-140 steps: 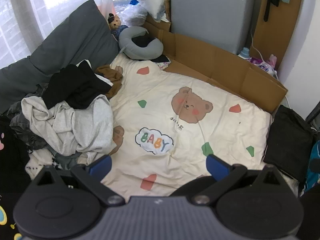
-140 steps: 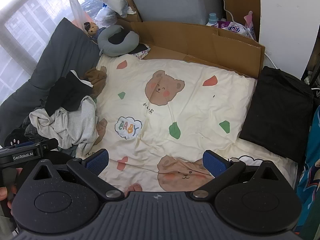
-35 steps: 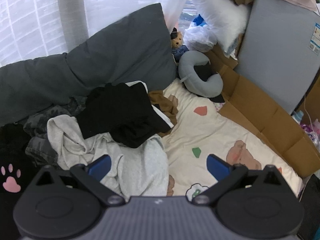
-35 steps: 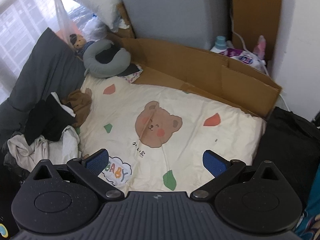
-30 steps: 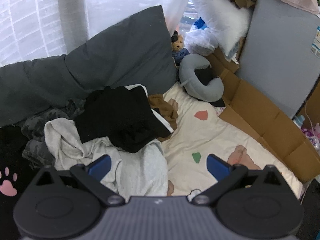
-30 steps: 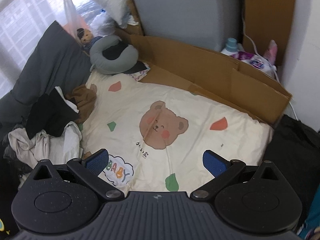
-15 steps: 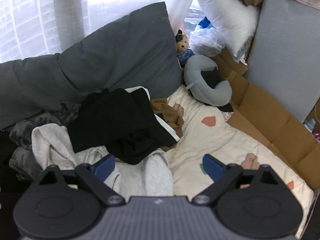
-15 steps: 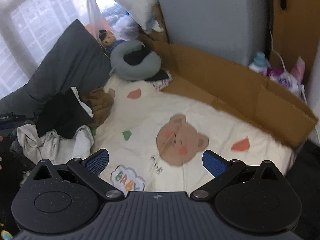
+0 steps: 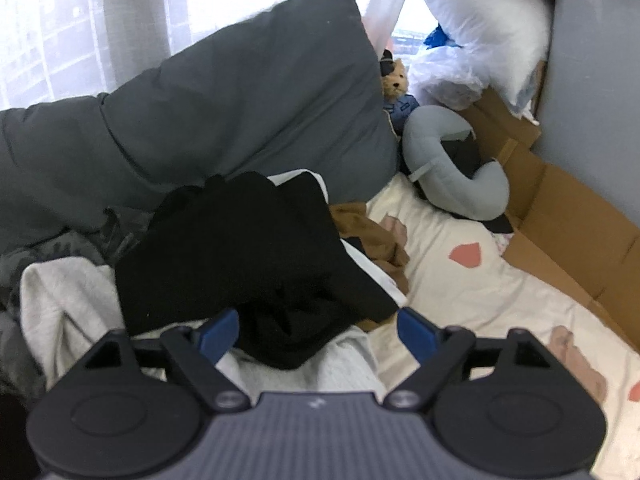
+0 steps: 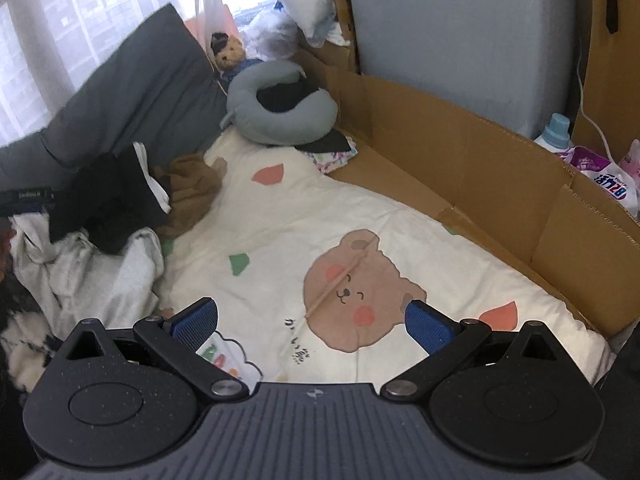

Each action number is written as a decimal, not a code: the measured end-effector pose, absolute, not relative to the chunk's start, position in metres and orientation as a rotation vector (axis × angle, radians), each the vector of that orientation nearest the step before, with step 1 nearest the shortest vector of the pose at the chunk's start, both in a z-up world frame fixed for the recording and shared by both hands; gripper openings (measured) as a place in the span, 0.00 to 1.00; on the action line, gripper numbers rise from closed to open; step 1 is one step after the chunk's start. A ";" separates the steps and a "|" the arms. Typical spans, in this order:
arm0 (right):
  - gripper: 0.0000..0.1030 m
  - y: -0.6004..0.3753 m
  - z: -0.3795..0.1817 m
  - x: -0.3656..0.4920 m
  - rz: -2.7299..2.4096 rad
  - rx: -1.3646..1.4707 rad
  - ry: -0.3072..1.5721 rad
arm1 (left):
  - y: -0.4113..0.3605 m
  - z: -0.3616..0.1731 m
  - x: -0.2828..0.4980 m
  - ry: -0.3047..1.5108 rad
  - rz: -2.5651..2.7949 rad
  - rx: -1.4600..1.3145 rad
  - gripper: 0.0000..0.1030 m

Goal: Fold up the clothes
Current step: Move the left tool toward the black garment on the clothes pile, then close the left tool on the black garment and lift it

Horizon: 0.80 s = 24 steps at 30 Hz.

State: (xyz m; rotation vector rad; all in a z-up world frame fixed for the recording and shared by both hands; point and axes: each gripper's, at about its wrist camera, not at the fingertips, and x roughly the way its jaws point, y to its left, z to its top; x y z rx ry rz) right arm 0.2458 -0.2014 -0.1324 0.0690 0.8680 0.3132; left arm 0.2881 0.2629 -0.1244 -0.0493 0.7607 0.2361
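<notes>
The quilt (image 10: pixel 360 216) is cream, printed with a brown bear with pink cheeks, coral and green patches, and a white cloud with coloured letters. On the left, a black garment (image 9: pixel 248 248) with a white edge lies over a pale grey-white top (image 9: pixel 64 312), beside tan-brown cloth (image 9: pixel 372 240). The far pillow (image 9: pixel 224 92) is dark grey, the neck cushion (image 10: pixel 280 108) blue-grey. The cardboard (image 10: pixel 460 160) is brown. Both grippers' pads (image 10: pixel 196 322) are blue.

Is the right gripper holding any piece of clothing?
No, the right gripper is open above the bear-print bedsheet, with nothing between its fingers.
</notes>
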 end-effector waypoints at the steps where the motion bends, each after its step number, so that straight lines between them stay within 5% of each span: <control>1: 0.99 -0.201 -0.138 0.248 0.320 0.074 0.868 | 0.265 -0.130 0.291 0.743 0.219 -0.051 0.86; 24: 0.99 -0.181 -0.236 0.256 0.338 0.067 0.993 | 0.290 -0.238 0.390 0.697 0.335 0.094 0.98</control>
